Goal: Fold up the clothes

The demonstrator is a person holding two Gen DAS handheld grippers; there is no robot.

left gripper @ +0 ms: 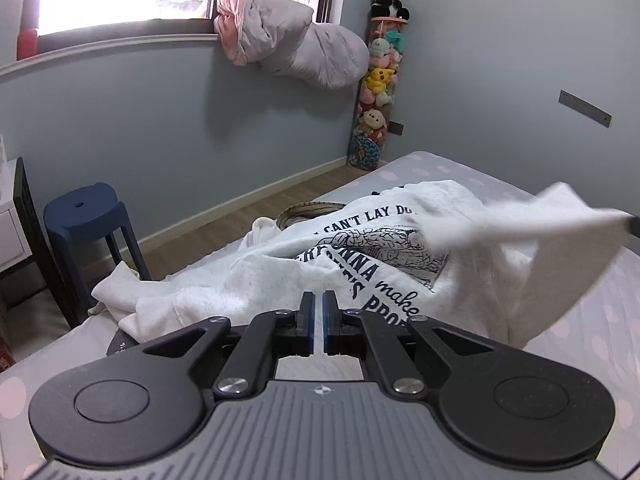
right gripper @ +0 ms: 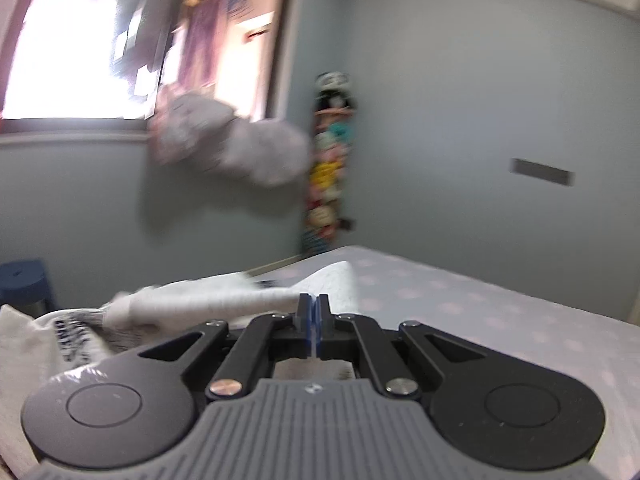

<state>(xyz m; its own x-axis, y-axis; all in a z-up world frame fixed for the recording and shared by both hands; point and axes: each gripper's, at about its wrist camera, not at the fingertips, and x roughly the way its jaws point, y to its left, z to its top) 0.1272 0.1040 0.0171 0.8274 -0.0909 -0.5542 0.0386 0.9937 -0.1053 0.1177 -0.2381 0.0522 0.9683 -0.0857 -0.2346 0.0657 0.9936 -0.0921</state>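
White fleece with dark lettering — the sweatshirt (left gripper: 320, 264) lies rumpled across the dotted bed (left gripper: 580, 320), print up, bunched toward the bed's left edge near the blue stool (left gripper: 86, 216). One part of it, a sleeve or hem, I can't tell which, is stretched off to the right and raised clear of the bed; its long axis runs left to right across my left view.

That raised strip ends at my right gripper (right gripper: 314, 304), whose jaws are pressed together with white cloth pinched between them — the view is blurred. My left gripper (left gripper: 318, 300) sits just above the near edge of the heap, fingers nearly closed with a thin gap; I see nothing caught in them.

So the bulk lies ahead of and closest to the left gripper; the right one has the far end.
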